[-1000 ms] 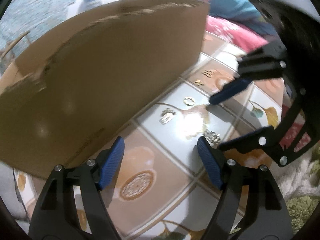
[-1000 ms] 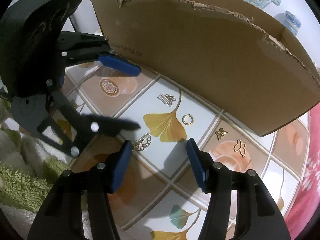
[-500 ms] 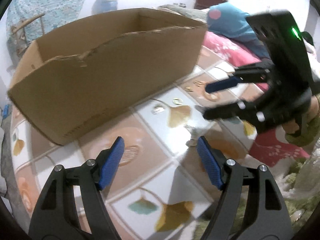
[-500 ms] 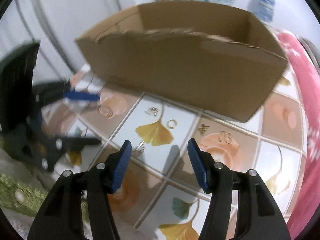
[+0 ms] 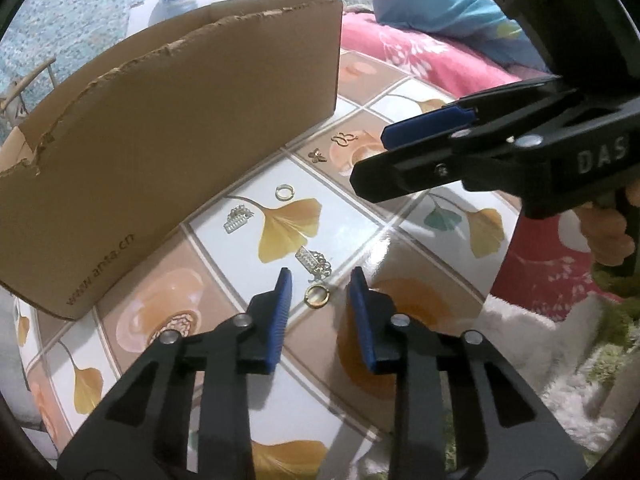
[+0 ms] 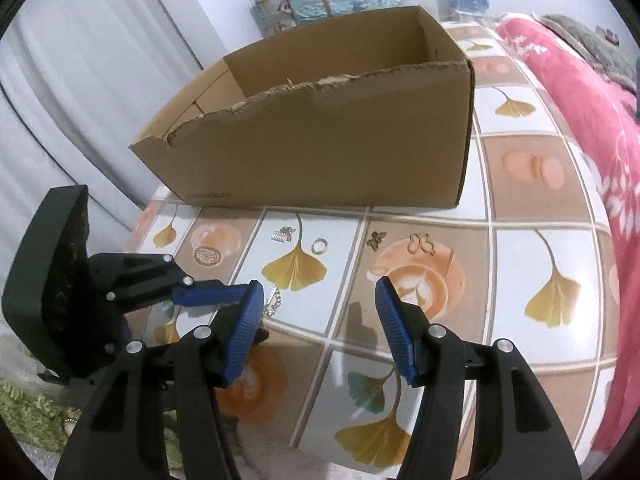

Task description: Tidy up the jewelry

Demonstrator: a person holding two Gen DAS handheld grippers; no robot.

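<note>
A gold ring (image 5: pixel 317 295) lies flat on the tiled table between the blue pads of my left gripper (image 5: pixel 320 280). Its jaws are closing around the ring, and a gap still shows on both sides. Just beyond sits a silver filigree piece (image 5: pixel 314 262). Farther off lie a silver comb piece (image 5: pixel 237 219), a second ring (image 5: pixel 285 192) and two butterfly charms (image 5: pixel 317 156). My right gripper (image 6: pixel 318 284) hovers open over the table with nothing in it. In the right wrist view the left gripper's fingers (image 6: pixel 204 295) reach in from the left.
A torn cardboard box (image 6: pixel 320 152) with an open top stands behind the jewelry. A pink blanket (image 6: pixel 580 120) borders the table on the right. A green and white shaggy rug (image 5: pixel 560 360) lies off the near edge. A hand (image 5: pixel 608 232) holds the right gripper.
My left gripper has drawn back from the box and come over the gold ring, with its jaws much narrower. My right gripper has rolled and pulled away, so the box now looks smaller.
</note>
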